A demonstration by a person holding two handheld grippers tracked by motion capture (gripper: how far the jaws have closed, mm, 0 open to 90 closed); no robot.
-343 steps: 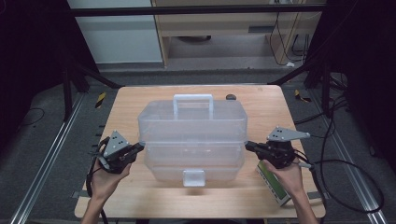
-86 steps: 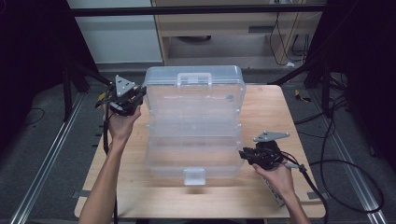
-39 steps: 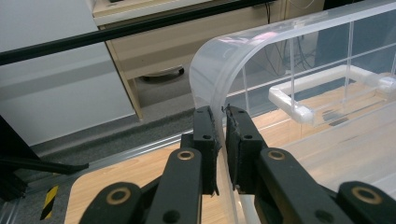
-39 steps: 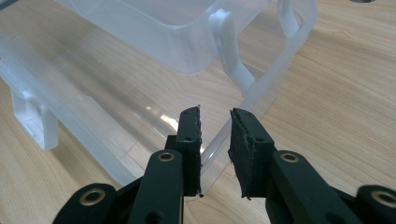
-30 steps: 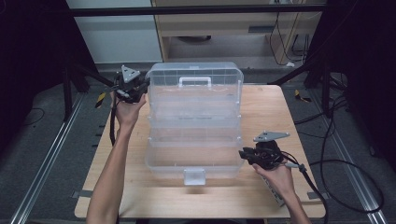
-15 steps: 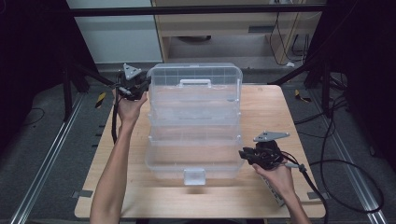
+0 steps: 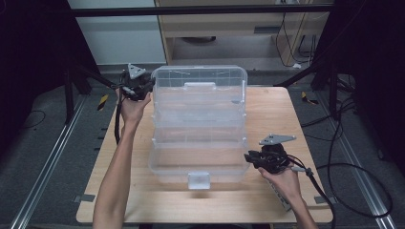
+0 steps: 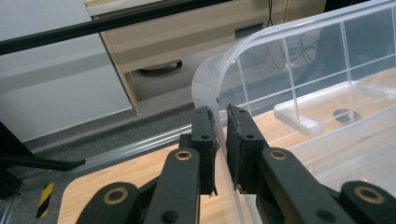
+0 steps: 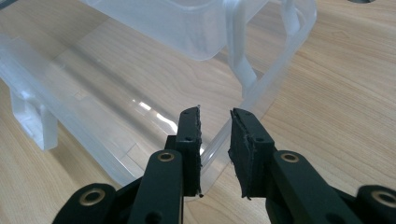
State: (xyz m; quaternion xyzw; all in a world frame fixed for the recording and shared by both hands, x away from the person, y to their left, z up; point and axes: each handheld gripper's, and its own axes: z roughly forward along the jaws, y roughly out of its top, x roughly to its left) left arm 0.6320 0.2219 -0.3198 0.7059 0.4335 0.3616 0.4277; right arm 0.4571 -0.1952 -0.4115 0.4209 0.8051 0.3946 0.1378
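Left gripper (image 7: 143,87) clamps raised lid (image 7: 198,102) corner at table's (image 7: 267,210) far-left edge; right gripper (image 7: 252,160) grips storage box base (image 7: 198,164) rim.

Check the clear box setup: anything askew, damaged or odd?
Nothing looks damaged or spilled. The clear plastic storage box sits square on the wooden table, its lid swung up, with the left hand-held gripper pinching the lid's corner rim. The right hand-held gripper straddles the base's rim.

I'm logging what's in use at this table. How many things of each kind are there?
Clear plastic box with its lid raised: 1
Handheld grippers, left gripper and right gripper: 2
Wooden table: 1
Total: 4
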